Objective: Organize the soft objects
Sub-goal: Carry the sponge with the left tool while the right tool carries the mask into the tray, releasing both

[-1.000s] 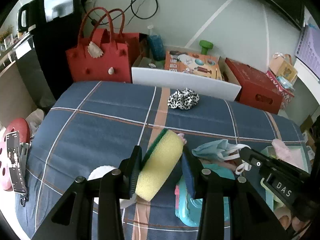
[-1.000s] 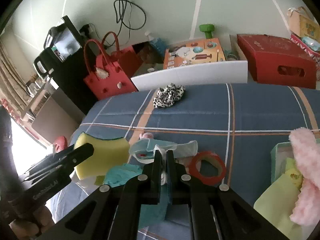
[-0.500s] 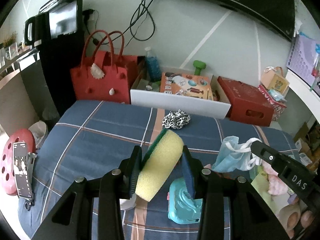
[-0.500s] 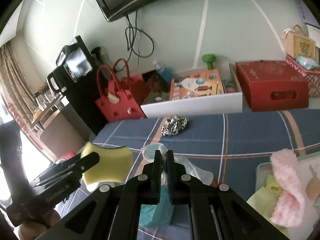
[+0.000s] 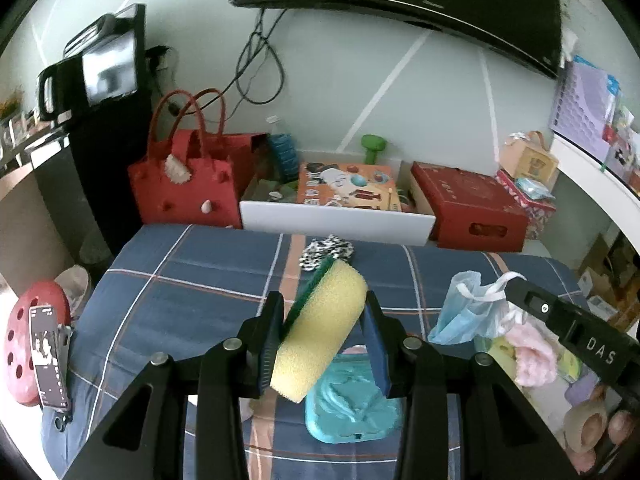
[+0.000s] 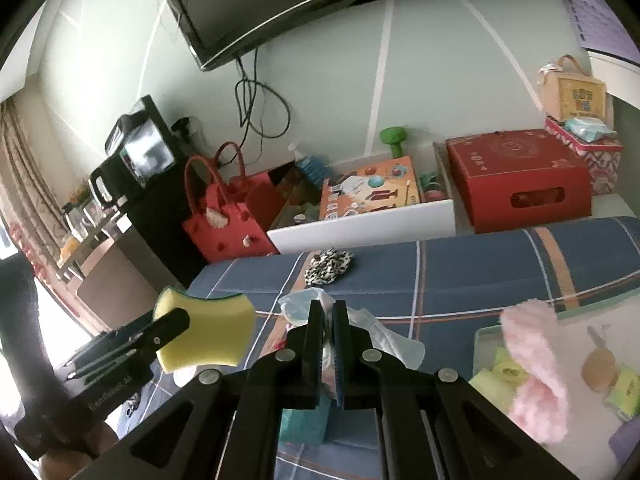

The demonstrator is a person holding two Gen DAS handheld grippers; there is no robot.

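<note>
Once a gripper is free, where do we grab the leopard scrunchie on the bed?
Pinch across one bunched side of the scrunchie, coming straight down from above. It lies flat and alone on the bedspread, a puffy ring with raised folds, so a top-down pinch should catch fabric. The white bin crowds its far side.

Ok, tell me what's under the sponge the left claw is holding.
Below the lifted sponge lies a teal pack on the plaid bedcover. The sponge and left claw cover the pack's near edge and the cover beneath.

Soft daylight, blown-out glare at lower left, heavy fisheye bending and dark vignetted corners
</note>
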